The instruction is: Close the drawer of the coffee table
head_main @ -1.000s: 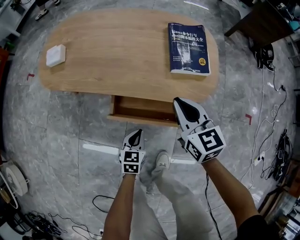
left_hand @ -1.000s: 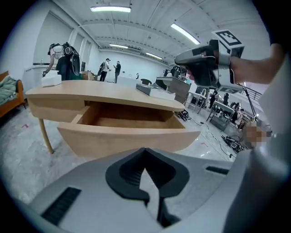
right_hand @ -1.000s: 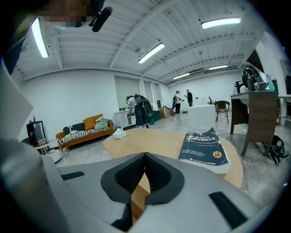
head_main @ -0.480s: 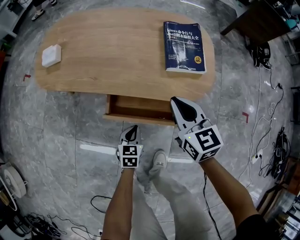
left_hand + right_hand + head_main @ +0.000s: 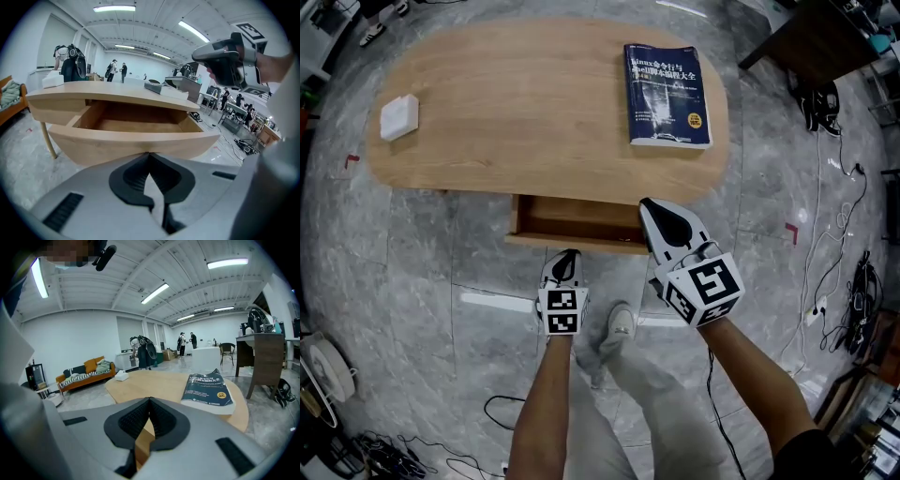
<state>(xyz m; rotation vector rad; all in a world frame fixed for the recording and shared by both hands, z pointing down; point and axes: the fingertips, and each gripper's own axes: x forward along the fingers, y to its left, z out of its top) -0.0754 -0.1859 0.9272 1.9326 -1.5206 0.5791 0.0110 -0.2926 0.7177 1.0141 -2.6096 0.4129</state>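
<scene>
— Drawer (image 5: 572, 223): where does it sit?
— Under the near edge of the wooden surface (image 5: 525, 103), about at the middle of that edge, pulled partway out. Its inside shows bare wood, and its front panel (image 5: 572, 243) faces the person.
— And the left hand-held gripper (image 5: 568, 255)?
— Its jaws are pressed together with nothing between them. The tip is right at the front panel, near its middle. Whether it touches, I cannot tell.
— The right hand-held gripper (image 5: 651, 207)?
— Jaws together as well, holding nothing. It is held higher than the left one, over the right end of the drawer, with its tip pointing toward the near edge of the surface.
— What lies on the surface?
— A dark blue book (image 5: 667, 94) lies flat near the far right end, and a small white box (image 5: 399, 116) sits near the left end, well apart from the book.
— And lower down?
— Grey tiled floor (image 5: 422, 281), and the person's light shoe (image 5: 622, 323) between the two forearms.
</scene>
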